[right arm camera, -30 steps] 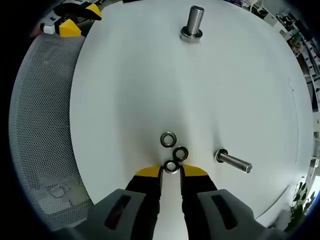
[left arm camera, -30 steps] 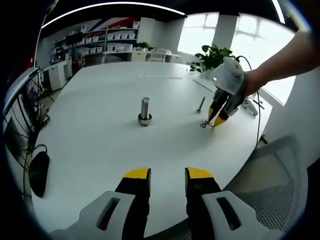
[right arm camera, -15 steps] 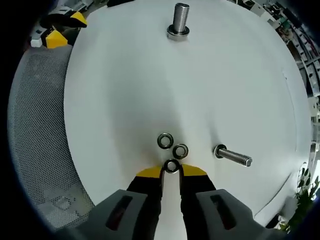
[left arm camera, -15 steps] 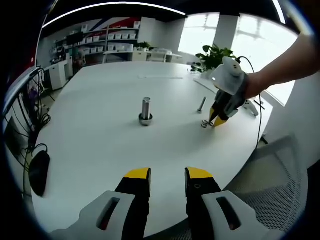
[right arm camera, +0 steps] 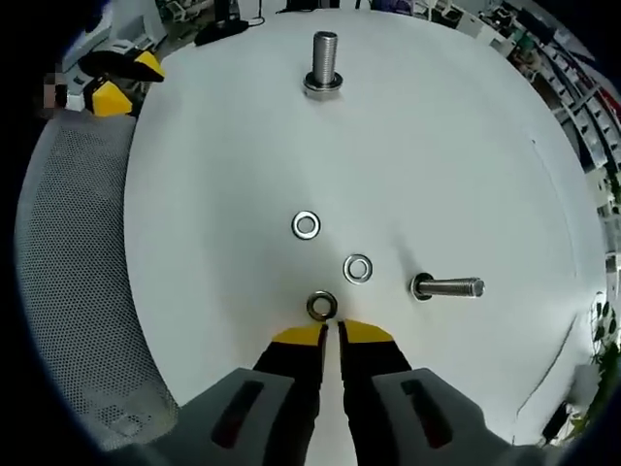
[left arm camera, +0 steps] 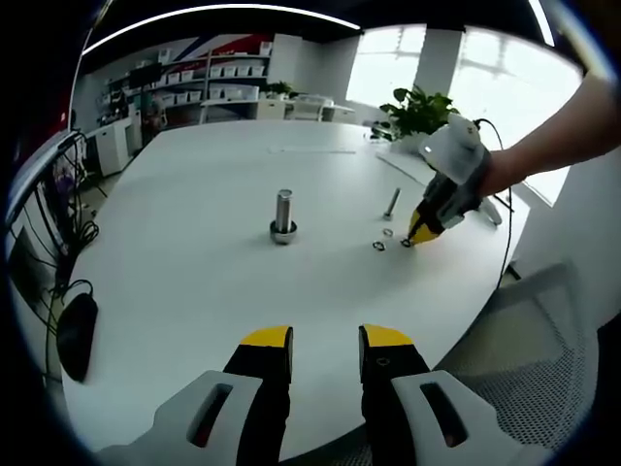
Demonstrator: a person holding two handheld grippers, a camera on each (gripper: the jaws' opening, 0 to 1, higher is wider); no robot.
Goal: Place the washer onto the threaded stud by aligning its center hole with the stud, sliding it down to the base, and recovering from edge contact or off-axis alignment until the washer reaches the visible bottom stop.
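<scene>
1. Washers lie loose on the white surface (right arm camera: 466, 126): one washer (right arm camera: 321, 307) sits just past the right gripper (right arm camera: 331, 335) tips, a second washer (right arm camera: 357, 269) and a third washer (right arm camera: 306, 226) lie farther in, each apart from the others.
2. The right gripper's jaws are nearly together with only a thin gap and nothing between them; they stop just short of the nearest washer.
3. The threaded stud (right arm camera: 323, 64) stands upright on its base well beyond the washers, toward the middle of the surface.
4. A loose bolt (right arm camera: 448, 287) lies on its side beside the second washer.
5. The left gripper (left arm camera: 325, 345) hangs over the near edge of the surface, jaws narrowly parted and empty.
6. A mesh chair (right arm camera: 73, 291) stands just off the surface edge.
</scene>
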